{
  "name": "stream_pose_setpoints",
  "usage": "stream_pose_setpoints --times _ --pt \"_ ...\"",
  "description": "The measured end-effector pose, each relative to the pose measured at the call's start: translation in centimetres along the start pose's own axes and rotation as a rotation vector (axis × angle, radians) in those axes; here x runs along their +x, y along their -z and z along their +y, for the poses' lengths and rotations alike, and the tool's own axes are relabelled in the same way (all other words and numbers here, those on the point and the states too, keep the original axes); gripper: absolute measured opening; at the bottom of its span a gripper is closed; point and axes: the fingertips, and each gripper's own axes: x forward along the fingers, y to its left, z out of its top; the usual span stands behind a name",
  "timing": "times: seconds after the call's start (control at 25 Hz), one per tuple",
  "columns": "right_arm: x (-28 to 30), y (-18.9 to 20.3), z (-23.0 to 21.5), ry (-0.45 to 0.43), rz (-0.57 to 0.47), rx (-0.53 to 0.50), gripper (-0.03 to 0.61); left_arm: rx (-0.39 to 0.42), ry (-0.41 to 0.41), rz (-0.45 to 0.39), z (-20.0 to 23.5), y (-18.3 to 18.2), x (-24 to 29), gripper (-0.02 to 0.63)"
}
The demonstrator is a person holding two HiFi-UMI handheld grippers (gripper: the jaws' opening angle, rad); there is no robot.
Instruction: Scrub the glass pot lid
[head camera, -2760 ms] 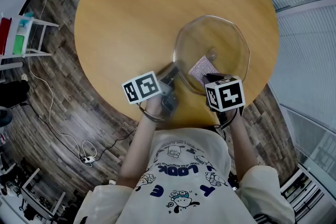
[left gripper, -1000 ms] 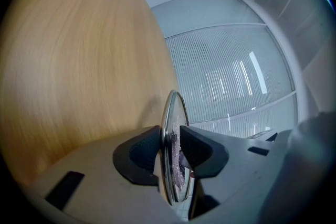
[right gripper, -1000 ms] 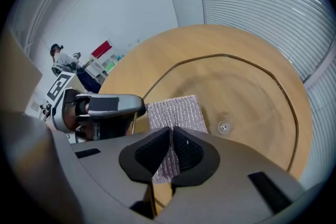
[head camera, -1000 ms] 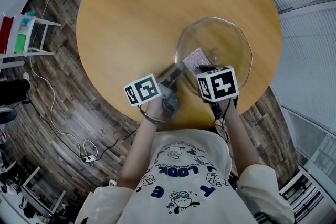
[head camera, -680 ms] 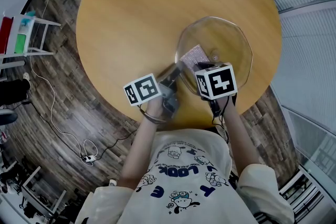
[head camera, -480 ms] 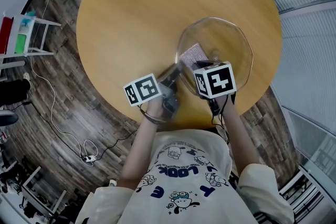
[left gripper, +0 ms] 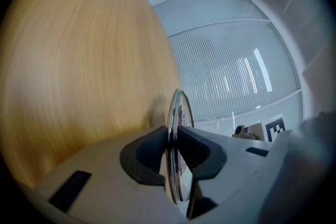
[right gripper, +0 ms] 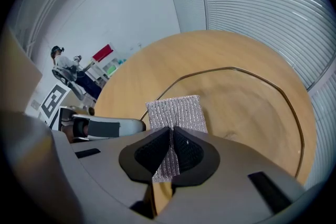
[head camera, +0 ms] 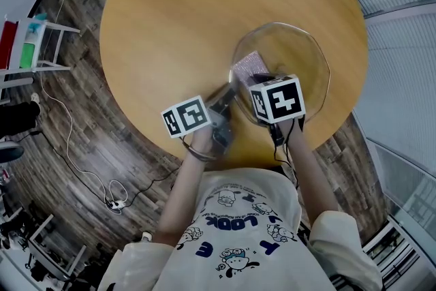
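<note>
Wooden surface (head camera: pixel 170 10): glass pot lid (head camera: pixel 300 54) braced for scrubbing
Left claw (left gripper: pixel 172 152), just closing, clamps its 8 o'clock rim; right claw (right gripper: pixel 172 152) pinches scrub pad (right gripper: pixel 176 113).

A round wooden table (head camera: pixel 170 10) carries one glass lid (head camera: pixel 300 58), lying near its edge, directly ahead of the left gripper (left gripper: pixel 172 139).

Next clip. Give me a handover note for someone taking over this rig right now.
Left tongs: have just been closing, now clamped on the near rim of the lid.
Right tongs: shut on the pad, which lies on the lid's left part.
The lid is on the table, close to the person's edge.
Done: both grips set, scrubbing under way.
Left: scrub the rest of the glass; how clean it is cannot be told.
</note>
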Motion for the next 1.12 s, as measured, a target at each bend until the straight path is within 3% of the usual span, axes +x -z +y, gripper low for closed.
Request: stream_pose_setpoints --times 1.12 --pt "0.9 -2.9 -2.7 0.04 -0.103 0.05 0.043 0.037 -0.015 0.011 -0.1 -0.1 -0.1 0.073"
